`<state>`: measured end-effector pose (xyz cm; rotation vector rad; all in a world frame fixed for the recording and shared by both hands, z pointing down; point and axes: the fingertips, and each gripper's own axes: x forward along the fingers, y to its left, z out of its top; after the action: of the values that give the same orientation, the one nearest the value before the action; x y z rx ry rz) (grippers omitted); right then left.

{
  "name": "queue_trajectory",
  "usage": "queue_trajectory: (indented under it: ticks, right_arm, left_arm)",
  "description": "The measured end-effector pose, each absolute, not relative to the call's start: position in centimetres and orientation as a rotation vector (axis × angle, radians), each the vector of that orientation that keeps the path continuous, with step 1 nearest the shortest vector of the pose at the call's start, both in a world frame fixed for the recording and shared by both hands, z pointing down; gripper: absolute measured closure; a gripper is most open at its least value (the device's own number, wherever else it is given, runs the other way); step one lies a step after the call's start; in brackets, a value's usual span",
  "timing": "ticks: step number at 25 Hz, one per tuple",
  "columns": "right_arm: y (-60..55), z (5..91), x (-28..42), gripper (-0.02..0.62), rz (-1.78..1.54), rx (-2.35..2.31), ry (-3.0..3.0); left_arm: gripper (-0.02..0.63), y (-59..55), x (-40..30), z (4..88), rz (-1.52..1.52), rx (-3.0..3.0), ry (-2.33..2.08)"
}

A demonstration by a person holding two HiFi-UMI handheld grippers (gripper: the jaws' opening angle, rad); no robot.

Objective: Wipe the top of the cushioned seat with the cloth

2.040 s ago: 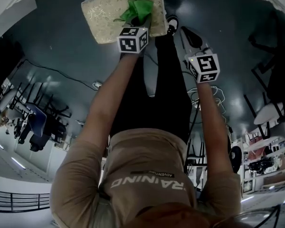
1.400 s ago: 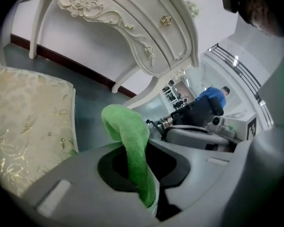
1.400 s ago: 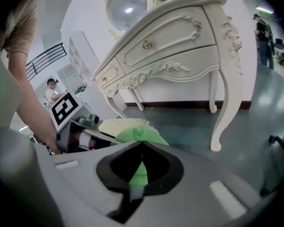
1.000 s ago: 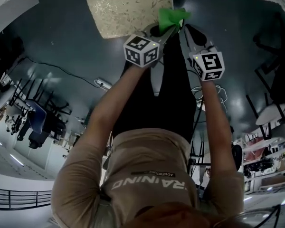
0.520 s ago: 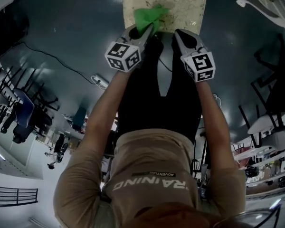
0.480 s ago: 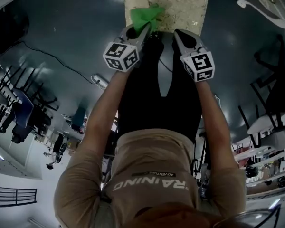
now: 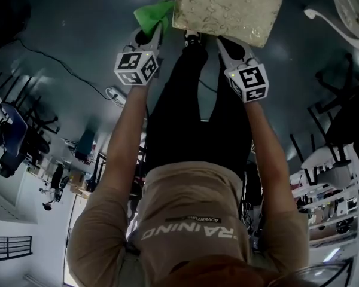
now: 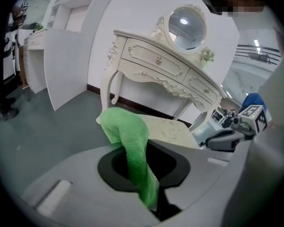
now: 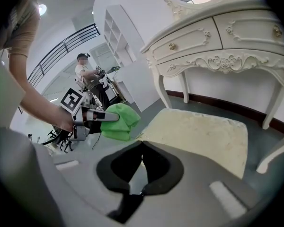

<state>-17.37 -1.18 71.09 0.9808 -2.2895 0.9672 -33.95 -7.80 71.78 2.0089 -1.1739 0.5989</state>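
The cushioned seat [image 7: 227, 6] is a pale beige patterned pad low on the dark floor, at the top of the head view. My left gripper [image 7: 155, 27] is shut on the green cloth [image 7: 151, 14], which hangs just off the seat's left edge, over the floor. In the left gripper view the cloth [image 8: 131, 145] drapes out of the jaws, with the seat [image 8: 175, 129] behind it. My right gripper [image 7: 222, 42] hovers at the seat's near edge, shut with nothing in it. Its own view shows the seat [image 9: 203, 136], the cloth [image 9: 117, 121] and the left gripper [image 9: 92, 117].
A white carved dressing table [image 8: 161, 65] with an oval mirror [image 8: 184, 25] stands right behind the seat; one of its legs [image 9: 274, 157] is near the seat's right side. A white panel [image 8: 66, 65] leans at the left. Another person [image 9: 85, 72] stands far off. A cable [image 7: 66, 61] crosses the floor.
The left gripper has carried the cloth leftwards across the seat and off its left edge. The right gripper has stayed shut at the near edge. The head view has shifted.
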Motion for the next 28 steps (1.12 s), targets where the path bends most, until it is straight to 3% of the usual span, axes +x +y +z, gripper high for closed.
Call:
queue_trajectory:
  ticks: [8,16,28]
  right_arm:
    - [-0.3,71.8,-17.5,0.594,0.990,1.033,-2.247]
    - [0.9,73.1,-16.1,0.594,1.033,1.069,-2.241]
    - [1.0,73.1,-10.0,0.594,1.058,1.142,-2.225]
  left_arm:
    - [0.558,-6.7,-35.8,76.1,0.635,1.931,-1.180]
    - [0.558,-6.4,-30.7,80.4,0.702,1.992,-1.082]
    - [0.558,-5.3,-25.8,80.0,0.826,2.005,-1.023]
